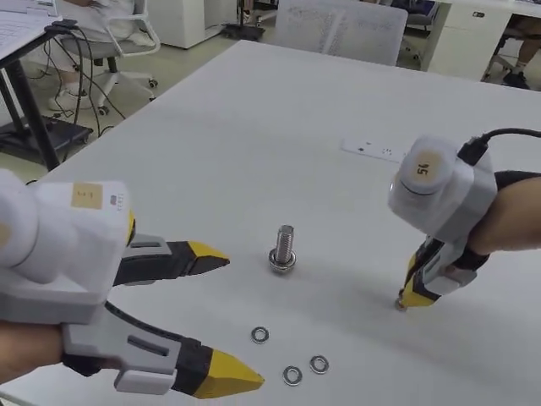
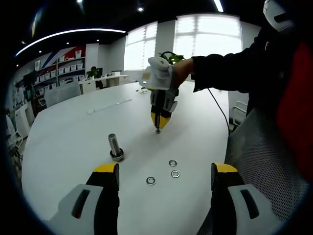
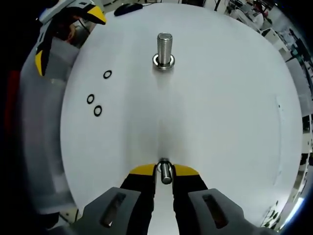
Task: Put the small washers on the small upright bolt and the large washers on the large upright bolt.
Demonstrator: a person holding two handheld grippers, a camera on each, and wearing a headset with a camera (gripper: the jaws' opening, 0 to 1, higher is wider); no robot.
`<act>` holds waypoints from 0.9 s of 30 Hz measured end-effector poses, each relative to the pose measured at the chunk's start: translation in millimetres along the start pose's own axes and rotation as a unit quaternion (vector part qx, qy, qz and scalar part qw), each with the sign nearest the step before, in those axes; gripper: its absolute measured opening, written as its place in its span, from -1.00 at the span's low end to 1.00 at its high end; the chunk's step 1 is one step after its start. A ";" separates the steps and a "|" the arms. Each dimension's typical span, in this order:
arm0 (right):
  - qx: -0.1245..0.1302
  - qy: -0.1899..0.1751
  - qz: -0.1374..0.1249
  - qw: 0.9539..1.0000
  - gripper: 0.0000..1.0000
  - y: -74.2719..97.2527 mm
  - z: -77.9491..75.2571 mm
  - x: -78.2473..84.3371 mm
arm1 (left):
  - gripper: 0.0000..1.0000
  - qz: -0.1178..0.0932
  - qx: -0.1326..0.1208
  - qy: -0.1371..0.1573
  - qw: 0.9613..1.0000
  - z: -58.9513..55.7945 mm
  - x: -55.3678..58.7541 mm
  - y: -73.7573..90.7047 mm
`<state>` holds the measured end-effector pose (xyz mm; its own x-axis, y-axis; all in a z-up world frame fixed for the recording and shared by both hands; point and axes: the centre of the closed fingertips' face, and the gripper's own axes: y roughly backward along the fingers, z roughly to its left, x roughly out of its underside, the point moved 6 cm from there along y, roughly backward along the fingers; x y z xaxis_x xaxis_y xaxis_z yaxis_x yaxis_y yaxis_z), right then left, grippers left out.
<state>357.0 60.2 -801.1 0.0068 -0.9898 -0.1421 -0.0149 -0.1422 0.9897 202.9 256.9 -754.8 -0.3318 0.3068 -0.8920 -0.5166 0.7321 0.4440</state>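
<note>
Head view showed us three small washers (image 1: 286, 375) loose; right gripper (image 1: 404, 300) pinched the small bolt (image 3: 166, 172) upright, left gripper (image 1: 241, 320) gaped empty; large bolt (image 1: 285, 248) seemed washered.

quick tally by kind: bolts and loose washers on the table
large bolt, upright: 1
small bolt, held in the right gripper: 1
loose washers: 3
total: 5
</note>
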 end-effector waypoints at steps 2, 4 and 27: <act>-0.002 0.000 0.000 1.000 -0.73 -1.0 0.6 0.0 | 0.52 0.001 -0.001 0.000 1.000 0.2 0.4 0.2; -0.003 -0.001 0.001 1.000 -0.73 -1.6 0.8 0.3 | 0.52 0.001 0.000 0.001 1.000 0.2 0.6 0.4; -0.004 0.002 -0.003 1.000 -0.69 -9.0 1.9 1.2 | 0.52 0.004 0.002 0.003 1.000 0.7 2.0 -0.5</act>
<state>355.2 60.2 -810.2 0.0104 -0.9890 -0.1477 -0.0060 -0.1478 0.9890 203.1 257.6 -756.9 -0.3406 0.3094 -0.8878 -0.5111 0.7317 0.4511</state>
